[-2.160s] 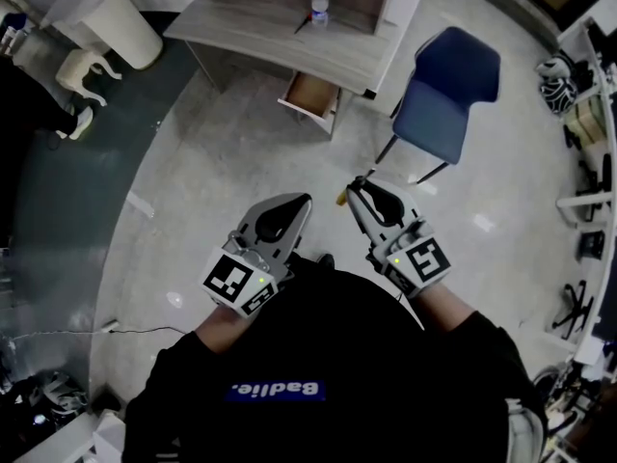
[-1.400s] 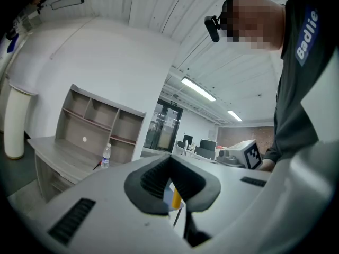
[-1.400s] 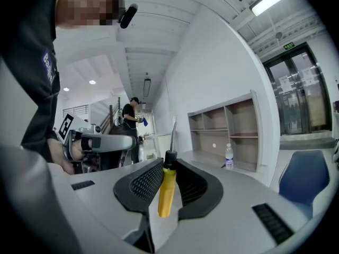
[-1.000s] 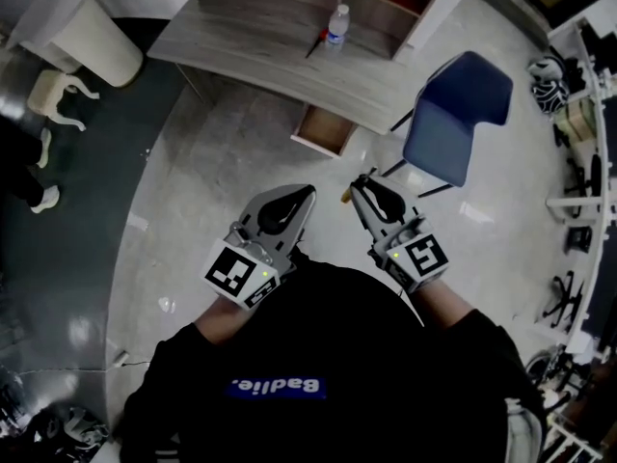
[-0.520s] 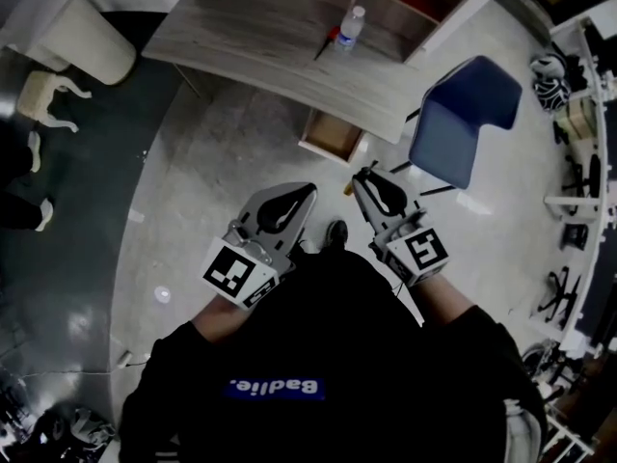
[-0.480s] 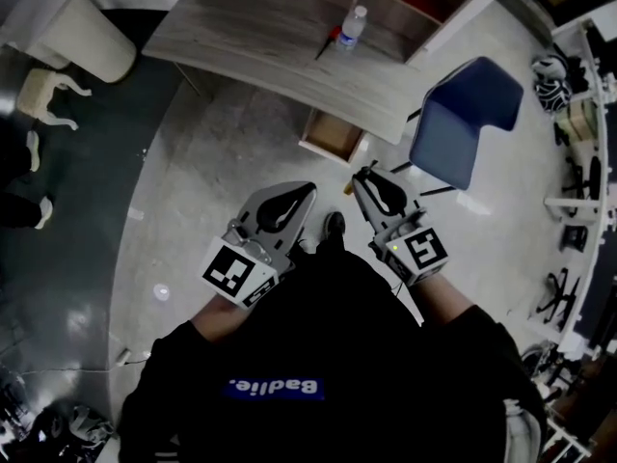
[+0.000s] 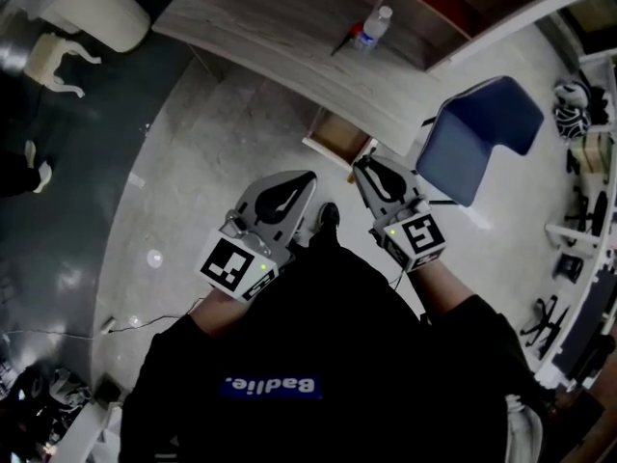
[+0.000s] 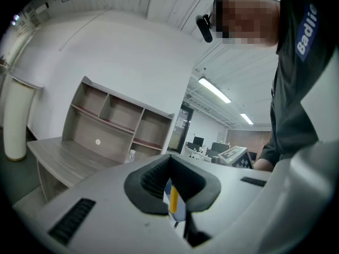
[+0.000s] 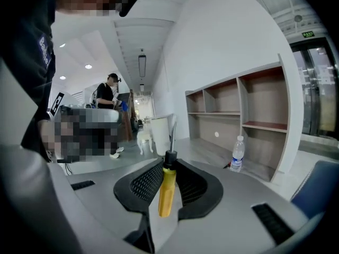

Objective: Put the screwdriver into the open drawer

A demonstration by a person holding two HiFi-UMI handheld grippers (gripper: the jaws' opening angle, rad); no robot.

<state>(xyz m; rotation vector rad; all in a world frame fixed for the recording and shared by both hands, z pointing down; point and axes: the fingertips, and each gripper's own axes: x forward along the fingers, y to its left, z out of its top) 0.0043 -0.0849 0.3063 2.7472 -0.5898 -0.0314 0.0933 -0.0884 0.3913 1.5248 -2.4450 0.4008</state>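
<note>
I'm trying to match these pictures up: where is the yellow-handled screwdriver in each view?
Head view: screwdriver, centre, below the open drawer.
Left gripper view: low centre, seen through a gap.
Right gripper view: centre, clamped.
Shared landmark: water bottle on the desk.

I hold the screwdriver (image 9: 166, 194) in my right gripper (image 9: 169, 168), fingers (image 9: 144, 185) clamped on its yellow handle, the black collar and bare metal shaft sticking out past the tips, tilted a little. The drawer (image 7: 339, 135) is a shallow wooden box pulled out open from under the worktop (image 7: 270, 37), ahead of the screwdriver and apart from it.
</note>
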